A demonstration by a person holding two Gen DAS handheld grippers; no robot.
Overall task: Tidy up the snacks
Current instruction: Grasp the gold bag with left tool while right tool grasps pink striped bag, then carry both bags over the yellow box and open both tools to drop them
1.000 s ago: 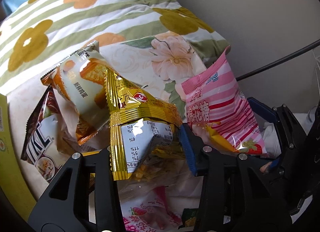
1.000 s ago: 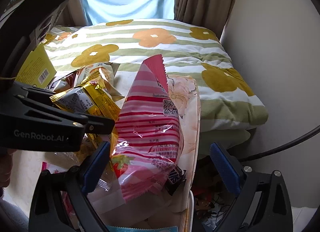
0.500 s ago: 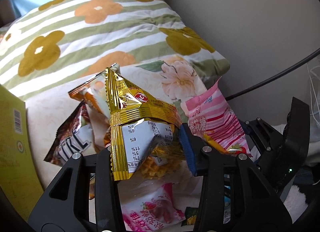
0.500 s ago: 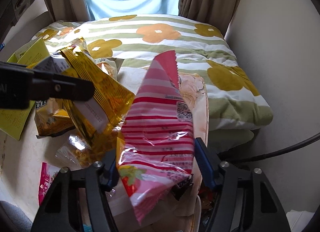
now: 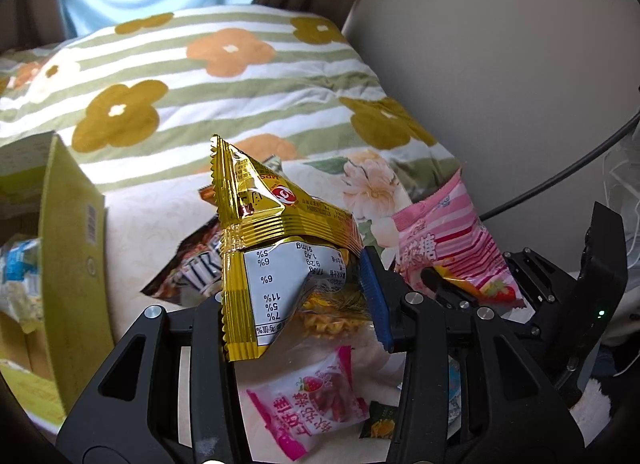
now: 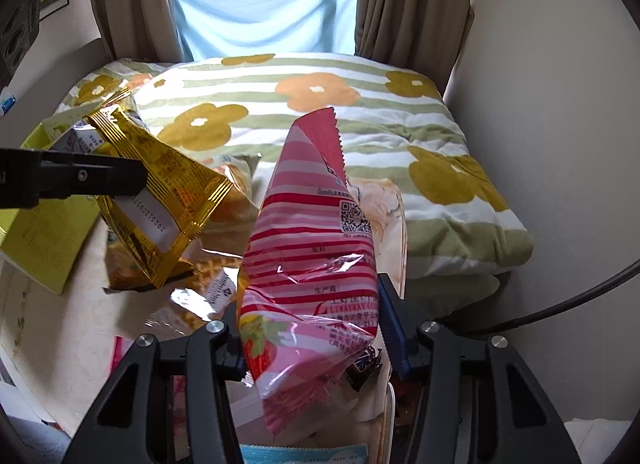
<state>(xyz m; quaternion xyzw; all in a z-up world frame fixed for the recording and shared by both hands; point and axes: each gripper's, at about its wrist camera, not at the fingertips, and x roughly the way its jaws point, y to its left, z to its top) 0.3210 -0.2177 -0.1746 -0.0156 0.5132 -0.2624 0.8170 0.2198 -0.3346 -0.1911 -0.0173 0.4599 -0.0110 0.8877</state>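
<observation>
Ahead of both grippers lies the flowered quilt, green-striped with orange and mustard blooms, and nearer, under the fingertips, a pale cushion strewn with loose snacks. Off to the left gripper's left stands a yellow-green carton with its flap up, likely where the packets are headed. The right gripper is clamped on the lower part of a pink striped bag, which stands tall and leans slightly left above the jaws. The left gripper pinches a gold packet near its bottom edge, most of it rising free above the fingers; in the right wrist view that packet hangs out to the left, just above the pile. Below the left jaws lie a small pink strawberry sachet and a tiny dark green sweet; a brown-and-white packet sits behind the gold one. With 2 glossy, air-filled bags each held by a narrow strip, the main risk is slippage: a quick swing toward the carton could let the film slide out of the pads. The tall pink bag could also brush the gold packet if the hands converge, and squeezing harder may crush the contents.
</observation>
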